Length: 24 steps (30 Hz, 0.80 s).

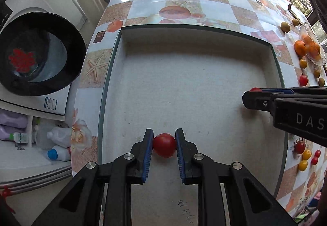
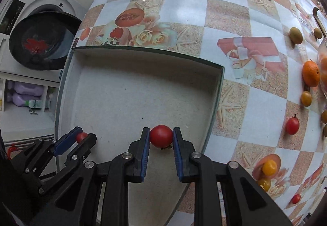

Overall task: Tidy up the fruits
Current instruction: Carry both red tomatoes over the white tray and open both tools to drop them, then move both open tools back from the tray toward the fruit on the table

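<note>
Checked oilcloth table (image 2: 235, 21), white shallow tray (image 1: 184, 42) at 12: L gripper (image 1: 164, 145) & R gripper (image 2: 161, 137) each clamped on small round red tomato (image 1: 164, 145), soft, slick skin; squeeze lightly across middle.

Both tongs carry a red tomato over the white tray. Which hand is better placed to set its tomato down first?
Left, marginally. The left tongs hold their red tomato well inside the tray, while the right tongs hold theirs close to the tray's right edge. Either could release.
</note>
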Tool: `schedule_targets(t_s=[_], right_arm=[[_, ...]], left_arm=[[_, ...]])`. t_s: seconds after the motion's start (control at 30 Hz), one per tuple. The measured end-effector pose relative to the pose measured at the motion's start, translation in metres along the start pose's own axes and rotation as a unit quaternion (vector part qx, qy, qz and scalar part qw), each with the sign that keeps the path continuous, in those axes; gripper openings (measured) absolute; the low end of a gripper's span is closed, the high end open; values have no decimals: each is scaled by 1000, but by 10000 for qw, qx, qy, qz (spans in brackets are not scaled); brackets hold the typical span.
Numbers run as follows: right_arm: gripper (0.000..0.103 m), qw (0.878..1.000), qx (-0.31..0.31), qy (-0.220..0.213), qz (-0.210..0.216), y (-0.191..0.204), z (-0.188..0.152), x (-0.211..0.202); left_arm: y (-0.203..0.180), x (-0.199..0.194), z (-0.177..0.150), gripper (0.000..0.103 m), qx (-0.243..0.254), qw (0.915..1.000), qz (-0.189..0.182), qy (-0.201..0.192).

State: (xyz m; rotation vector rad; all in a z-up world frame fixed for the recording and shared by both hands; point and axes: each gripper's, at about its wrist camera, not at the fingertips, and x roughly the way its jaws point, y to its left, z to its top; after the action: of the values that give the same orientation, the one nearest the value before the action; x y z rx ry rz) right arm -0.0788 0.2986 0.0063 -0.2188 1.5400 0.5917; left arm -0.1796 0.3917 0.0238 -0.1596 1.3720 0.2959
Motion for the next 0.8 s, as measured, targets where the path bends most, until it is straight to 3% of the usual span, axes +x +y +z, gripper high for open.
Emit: schedule_targets(t_s=[0.03,0.07,0.13,0.2,0.27,0.33,0.43,0.6,0.8], right_arm=[[25,10000,-22,23,-37,1,1,2],[25,10000,-47,7,-66,2,-1,1],[29,9999,-142,12,-96,5,-1,1],[40,9998,-172,24,-8,9,0,1],[59,9998,-163,10,-59,11,1,1],[61,9999,-91,-39,71,11,1,-5],[80,9994,19,-208,262,10,-1,-21],[82,9978,312,-447,380,-6,-8,-53],[82,9949,785,-582,234,-44,-34,-74]], left_arm=[[1,0,-1,34,6,10000,41,-9],[0,0,-3,62,7,10000,71,-27],[1,-4,-6,85,7,9996,175,-209],[0,-5,-7,85,74,9995,184,-232],[0,-4,-5,85,88,9997,196,-145],[1,-5,-6,85,62,9998,170,-121],[2,-10,-4,85,68,9998,168,-120],[-7,-18,-3,85,170,9996,225,-76],[-45,-32,-7,85,479,9988,82,15]])
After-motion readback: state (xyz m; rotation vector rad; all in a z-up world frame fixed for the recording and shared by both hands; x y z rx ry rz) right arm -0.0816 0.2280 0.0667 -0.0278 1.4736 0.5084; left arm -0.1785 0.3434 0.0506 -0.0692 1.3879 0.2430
